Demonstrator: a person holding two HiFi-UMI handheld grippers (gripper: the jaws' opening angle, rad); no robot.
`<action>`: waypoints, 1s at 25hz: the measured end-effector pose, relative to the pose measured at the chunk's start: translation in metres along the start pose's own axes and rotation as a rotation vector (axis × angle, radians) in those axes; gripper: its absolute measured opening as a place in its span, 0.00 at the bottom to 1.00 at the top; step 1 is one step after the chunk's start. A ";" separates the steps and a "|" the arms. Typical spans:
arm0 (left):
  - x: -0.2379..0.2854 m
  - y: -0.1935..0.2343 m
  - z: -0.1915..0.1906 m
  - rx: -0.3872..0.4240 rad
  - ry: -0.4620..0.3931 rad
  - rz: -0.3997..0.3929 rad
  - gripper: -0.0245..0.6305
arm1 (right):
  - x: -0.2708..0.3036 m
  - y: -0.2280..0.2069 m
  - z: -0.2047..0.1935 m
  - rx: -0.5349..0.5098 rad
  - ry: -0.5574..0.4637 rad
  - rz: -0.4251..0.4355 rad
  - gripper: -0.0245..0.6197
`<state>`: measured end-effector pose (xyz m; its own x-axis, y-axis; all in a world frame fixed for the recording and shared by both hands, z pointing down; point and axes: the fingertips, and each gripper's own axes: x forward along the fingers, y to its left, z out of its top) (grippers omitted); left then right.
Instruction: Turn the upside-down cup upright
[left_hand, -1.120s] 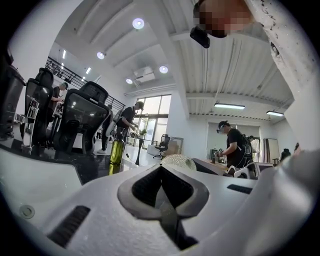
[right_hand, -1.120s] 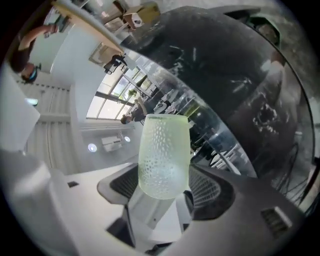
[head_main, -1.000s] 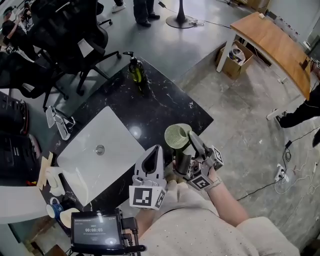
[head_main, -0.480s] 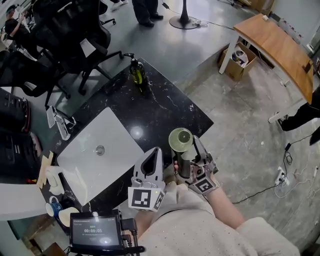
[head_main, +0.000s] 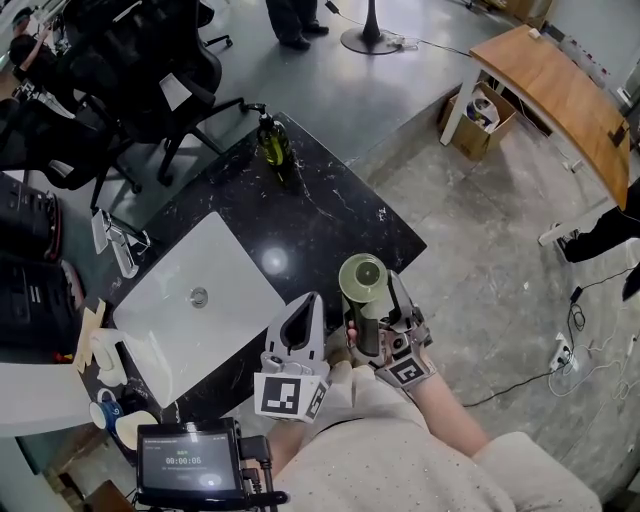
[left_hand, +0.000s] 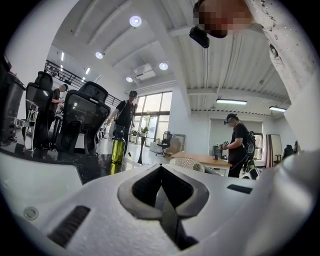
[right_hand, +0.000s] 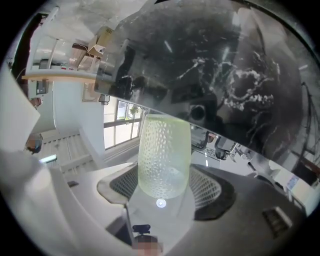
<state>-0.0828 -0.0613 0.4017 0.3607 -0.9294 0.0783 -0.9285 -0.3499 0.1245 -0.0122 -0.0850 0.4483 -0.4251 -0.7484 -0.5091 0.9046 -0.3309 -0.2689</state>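
1. Over the near edge of the black marble counter (head_main: 330, 215), toward its right corner, the right gripper (head_main: 372, 318) has its jaws clamped on a pale green dimpled cup (head_main: 362, 279).
2. One round end of the cup faces the head camera.
3. Just left of the cup, the left gripper (head_main: 303, 318) has its jaws pressed together, with nothing between them.
4. A green bottle (head_main: 273, 140) stands at the counter's far corner.

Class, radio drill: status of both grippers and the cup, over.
Left gripper shut, empty. Right gripper shut on pale green cup, by the black counter's near edge. Nothing in the way.
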 end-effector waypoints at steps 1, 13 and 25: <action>0.000 0.000 0.000 0.000 0.001 0.001 0.05 | 0.001 0.000 0.000 -0.002 0.003 0.000 0.53; 0.001 0.001 0.001 0.008 0.010 0.011 0.05 | -0.013 0.007 0.018 -0.039 -0.035 -0.002 0.53; 0.001 -0.002 -0.001 0.003 0.009 0.004 0.05 | -0.021 -0.007 0.002 -0.074 0.056 -0.067 0.53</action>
<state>-0.0803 -0.0612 0.4026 0.3576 -0.9297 0.0878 -0.9303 -0.3464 0.1209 -0.0092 -0.0679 0.4621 -0.4877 -0.6923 -0.5318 0.8699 -0.3343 -0.3626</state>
